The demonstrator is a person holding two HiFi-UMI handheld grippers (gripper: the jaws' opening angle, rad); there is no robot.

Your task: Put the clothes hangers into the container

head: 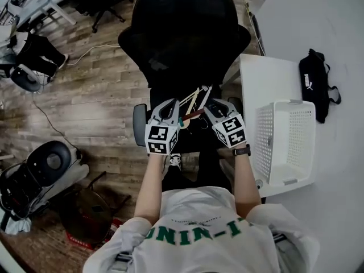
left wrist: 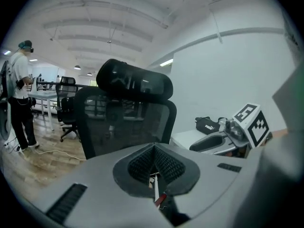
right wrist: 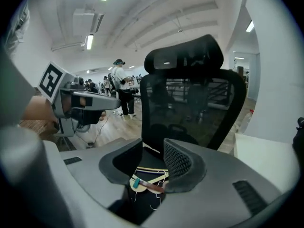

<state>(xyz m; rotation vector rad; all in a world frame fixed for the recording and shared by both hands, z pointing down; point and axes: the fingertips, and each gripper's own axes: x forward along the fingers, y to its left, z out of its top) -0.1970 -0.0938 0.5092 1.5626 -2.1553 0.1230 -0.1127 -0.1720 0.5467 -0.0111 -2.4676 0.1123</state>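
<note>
A few cream clothes hangers point(head: 196, 102) lie on the seat of a black office chair point(head: 185, 38); one has a brown bar and a teal clip point(right wrist: 137, 182). Both grippers hover just over them. My left gripper point(head: 177, 116) is on their left with its jaws together; only a thin white and red sliver of hanger point(left wrist: 156, 190) shows through the slit below the pads. On their right, my right gripper point(head: 208, 108) stands open, the hangers point(right wrist: 148, 180) visible beyond the gap and nothing pressed between the pads. The white perforated container point(head: 263, 135) sits on the table to the right.
A white table point(head: 318, 21) runs along the right, with a black bag point(head: 315, 81) behind the container. The chair's tall mesh back point(right wrist: 190, 99) rises right ahead of both grippers. Other chairs and gear point(head: 48, 164) stand on the wood floor to the left, and people point(left wrist: 19, 99) are far off.
</note>
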